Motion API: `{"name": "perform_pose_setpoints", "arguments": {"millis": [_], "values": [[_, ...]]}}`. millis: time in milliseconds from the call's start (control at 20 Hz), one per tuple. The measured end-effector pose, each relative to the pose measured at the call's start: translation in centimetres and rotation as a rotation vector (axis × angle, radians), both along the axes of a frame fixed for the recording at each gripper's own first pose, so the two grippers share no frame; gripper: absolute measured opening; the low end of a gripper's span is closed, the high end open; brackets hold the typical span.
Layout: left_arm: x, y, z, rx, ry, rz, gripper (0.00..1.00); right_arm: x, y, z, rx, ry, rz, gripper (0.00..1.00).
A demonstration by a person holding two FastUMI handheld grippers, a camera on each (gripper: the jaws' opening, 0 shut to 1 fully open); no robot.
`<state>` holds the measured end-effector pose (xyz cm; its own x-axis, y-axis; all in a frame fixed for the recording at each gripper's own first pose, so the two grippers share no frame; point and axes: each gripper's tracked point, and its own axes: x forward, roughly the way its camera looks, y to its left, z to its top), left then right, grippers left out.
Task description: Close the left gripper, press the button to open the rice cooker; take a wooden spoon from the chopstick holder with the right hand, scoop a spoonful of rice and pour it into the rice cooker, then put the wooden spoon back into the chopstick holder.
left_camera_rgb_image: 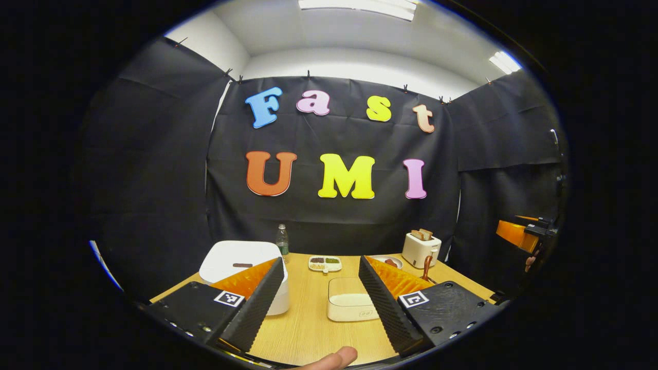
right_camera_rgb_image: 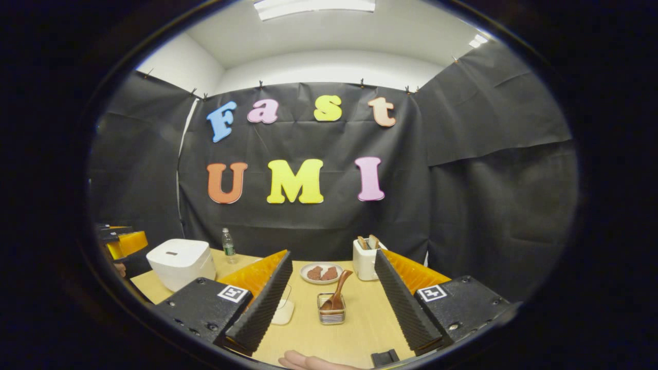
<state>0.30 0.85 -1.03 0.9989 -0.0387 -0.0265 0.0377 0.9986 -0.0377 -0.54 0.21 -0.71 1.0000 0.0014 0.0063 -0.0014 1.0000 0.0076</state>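
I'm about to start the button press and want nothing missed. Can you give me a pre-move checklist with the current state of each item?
1. Left tool closed for pressing: not ok, fingers apart.
2. White square rice cooker lid shut, ready for the press: ok.
3. Brown wooden spoon standing in the wire-mesh chopstick holder: ok.
4. Right tool open and empty: ok.
5. Rice in the cream rectangular container: cannot tell.

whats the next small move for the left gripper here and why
Probably squeeze the left gripper shut first. Its fingers stand wide apart, the rice cooker lid is down, and nothing is held. Shut fingers would give one firm tip for pressing the lid button.
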Motion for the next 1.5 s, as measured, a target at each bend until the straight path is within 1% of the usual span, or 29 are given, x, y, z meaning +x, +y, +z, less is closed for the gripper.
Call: {"name": "perform_pose_setpoints", "arguments": {"millis": [200,300,400,450,500,550,600,650,700,750,800,850,900,950,1150,1300,1500], "values": [[2.4,4.0,-0.5,0.028,0.039,0.084,0.94,-0.5,-0.7,-0.7,0.001,-0.002,-0.004,0.99],[4.0,6.2,-1.3,0.04,0.075,0.141,0.94,-0.5,-1.5,-0.8,0.017,-0.017,-0.016,1.0],[5.7,8.1,-1.6,0.053,0.089,0.174,0.91,-0.5,-2.4,-1.1,0.04,-0.027,-0.032,0.99],[6.5,9.1,-1.7,0.061,0.094,0.192,0.85,-0.4,-2.5,-1.2,0.045,-0.026,-0.031,0.99],[7.4,10.3,-1.8,0.061,0.101,0.21,0.76,-0.3,-2.7,-1.6,0.048,-0.023,-0.03,0.99],[8.1,11.0,-2.1,0.051,0.114,0.214,0.71,-0.2,-3.1,-1.9,0.049,-0.02,-0.029,0.99],[8.8,11.8,-2.4,0.042,0.129,0.219,0.56,0.2,-3.5,-2.0,0.053,-0.02,-0.034,0.99],[9.5,12.4,-2.7,0.038,0.145,0.221,0.49,0.4,-4.0,-2.1,0.053,-0.021,-0.041,0.99],[10.2,13.2,-3.0,0.04,0.157,0.227,0.36,0.7,-4.4,-2.1,0.044,-0.022,-0.045,1.0],[11.0,13.9,-3.6,0.041,0.182,0.231,0.31,0.8,-5.1,-2.3,0.033,-0.019,-0.054,0.99],[11.7,14.5,-4.5,0.038,0.21,0.236,0.2,1.0,-5.8,-2.6,0.026,-0.017,-0.067,0.99],[12.4,14.8,-5.5,0.03,0.248,0.237,0.16,1.1,-6.4,-2.8,0.026,-0.015,-0.078,1.0],[13.1,15.0,-6.7,0.015,0.294,0.236,0.0,1.2,-6.6,-2.9,0.028,-0.013,-0.08,0.99],[13.6,15.4,-8.1,0.015,0.337,0.245,0.0,1.4,-6.8,-3.2,0.03,-0.009,-0.081,1.0],[15.8,17.7,-11.4,0.068,0.428,0.301,0.0,2.3,-7.3,-4.6,0.031,0.017,-0.08,1.0],[17.2,18.2,-12.1,0.052,0.445,0.315,0.0,3.1,-7.9,-5.6,0.022,0.032,-0.094,1.0],[18.0,18.6,-13.5,0.048,0.471,0.333,0.0,4.1,-8.1,-7.1,0.029,0.064,-0.089,1.0]]}}
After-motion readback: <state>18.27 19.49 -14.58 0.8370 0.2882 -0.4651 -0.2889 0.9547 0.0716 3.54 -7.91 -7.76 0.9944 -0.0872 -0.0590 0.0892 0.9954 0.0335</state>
